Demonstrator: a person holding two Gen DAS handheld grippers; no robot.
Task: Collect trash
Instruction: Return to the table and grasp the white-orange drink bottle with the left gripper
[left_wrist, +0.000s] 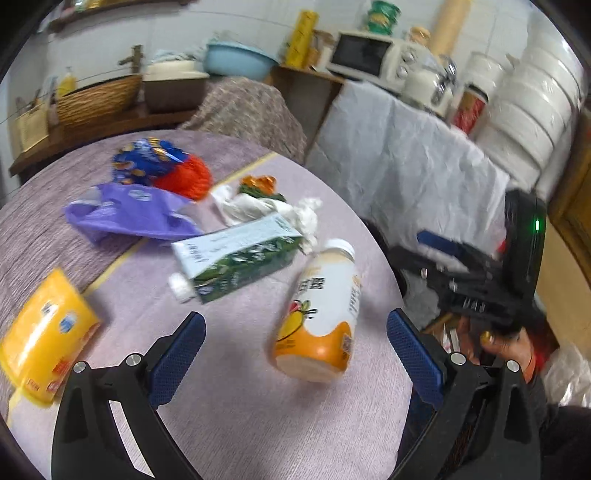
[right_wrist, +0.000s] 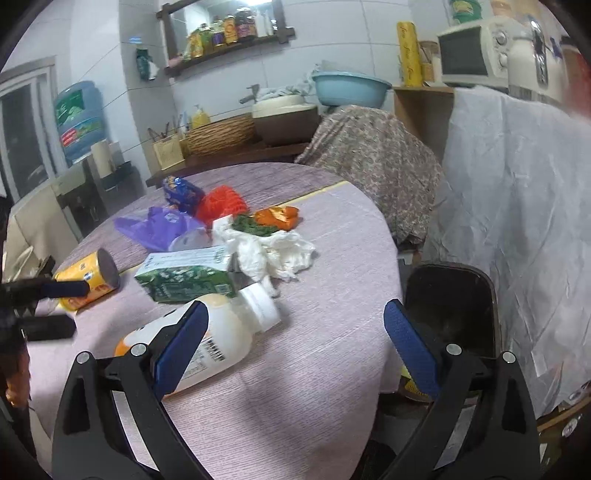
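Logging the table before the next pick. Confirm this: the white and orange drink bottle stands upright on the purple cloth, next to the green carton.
Not upright. The drink bottle lies on its side on the purple cloth, cap toward the green carton, as the right wrist view shows. The rest holds.

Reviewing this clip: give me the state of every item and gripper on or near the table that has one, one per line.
Left gripper: open, empty.
Right gripper: open, empty.
Drink bottle: lying on its side, cap on.
Green carton: lying flat, its cap off.
White cap: loose beside the carton.
Purple bag: crumpled.
White tissue: crumpled.
Yellow packet: lying on the table.
Black bin: open.
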